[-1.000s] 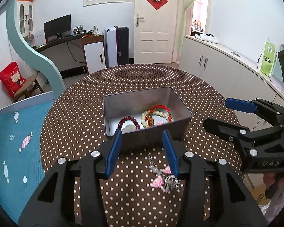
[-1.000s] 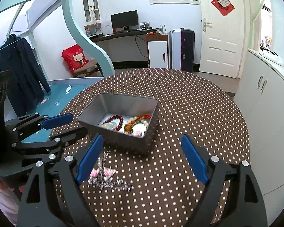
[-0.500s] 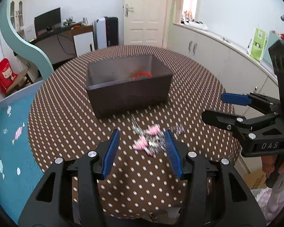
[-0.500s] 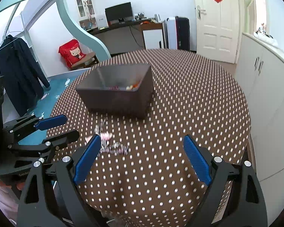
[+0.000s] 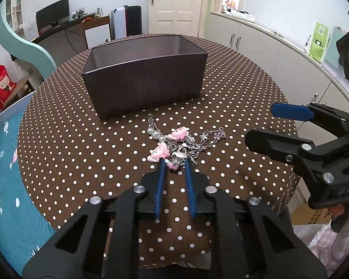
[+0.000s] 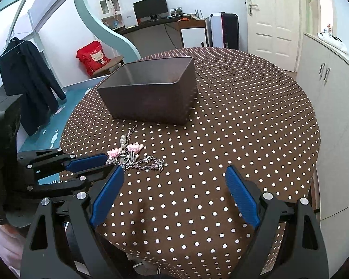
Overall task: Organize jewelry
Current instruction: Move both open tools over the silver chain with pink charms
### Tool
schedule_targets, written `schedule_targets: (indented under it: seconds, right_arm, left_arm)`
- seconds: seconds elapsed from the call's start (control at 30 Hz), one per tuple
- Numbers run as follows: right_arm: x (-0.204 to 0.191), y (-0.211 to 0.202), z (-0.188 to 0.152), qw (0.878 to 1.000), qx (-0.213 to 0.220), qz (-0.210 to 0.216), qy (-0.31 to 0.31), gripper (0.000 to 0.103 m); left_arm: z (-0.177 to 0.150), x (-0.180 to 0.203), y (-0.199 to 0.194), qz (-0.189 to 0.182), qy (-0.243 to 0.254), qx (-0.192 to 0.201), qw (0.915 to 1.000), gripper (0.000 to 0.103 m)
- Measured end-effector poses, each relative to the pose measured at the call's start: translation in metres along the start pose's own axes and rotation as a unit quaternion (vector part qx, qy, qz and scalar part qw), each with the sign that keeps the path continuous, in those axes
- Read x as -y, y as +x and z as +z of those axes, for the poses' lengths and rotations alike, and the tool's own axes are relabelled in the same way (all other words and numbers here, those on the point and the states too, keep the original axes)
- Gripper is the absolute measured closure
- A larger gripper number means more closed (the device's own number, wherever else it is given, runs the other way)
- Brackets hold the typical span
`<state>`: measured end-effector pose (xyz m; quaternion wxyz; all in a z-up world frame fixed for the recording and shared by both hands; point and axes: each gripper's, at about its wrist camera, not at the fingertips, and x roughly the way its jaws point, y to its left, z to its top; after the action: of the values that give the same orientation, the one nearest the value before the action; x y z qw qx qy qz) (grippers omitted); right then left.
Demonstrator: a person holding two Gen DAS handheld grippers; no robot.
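Observation:
A silver chain bracelet with pink charms and pearls (image 5: 179, 144) lies on the dotted table in front of the dark metal box (image 5: 146, 83). My left gripper (image 5: 174, 161) is low over the table, its jaws narrowed around the near pink charm of the bracelet, pinching it. In the right wrist view the bracelet (image 6: 135, 158) lies left of centre and the left gripper (image 6: 109, 160) reaches it from the left. My right gripper (image 6: 174, 172) is wide open and empty, to the right of the bracelet. The box's contents are hidden by its near wall (image 6: 149, 100).
The round table with brown white-dotted cloth (image 6: 244, 121) drops off close below both grippers. The right gripper also shows at the right edge of the left wrist view (image 5: 290, 125). White cabinets (image 5: 267, 46) stand on the right, a blue bed frame (image 6: 100, 28) on the left.
Both grippers have dropped lower and come closer to the bracelet. My left gripper's jaws have narrowed from open to pinching the bracelet's near end. The box's contents have gone out of sight.

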<state>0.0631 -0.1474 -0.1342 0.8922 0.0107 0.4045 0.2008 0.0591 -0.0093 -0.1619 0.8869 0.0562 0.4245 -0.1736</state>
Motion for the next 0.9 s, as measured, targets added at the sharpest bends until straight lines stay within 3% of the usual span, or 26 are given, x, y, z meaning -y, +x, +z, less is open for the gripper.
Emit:
schedule_targets:
  seconds: [0.4, 0.67, 0.9]
  right_arm:
    - [-0.020, 0.008, 0.007, 0.999, -0.004, 0.007, -0.031, 0.019]
    - [-0.045, 0.026, 0.014, 0.997, -0.020, 0.022, -0.069, 0.052]
    - [-0.048, 0.046, 0.012, 0.996, -0.049, -0.004, -0.079, 0.056]
  left_arm:
    - [-0.002, -0.026, -0.009, -0.013, -0.028, 0.014, 0.9994, 0.093]
    - [-0.008, -0.048, -0.017, -0.020, -0.049, 0.021, 0.9984, 0.093]
    - [-0.014, -0.055, -0.018, -0.020, -0.056, 0.018, 0.9981, 0.092]
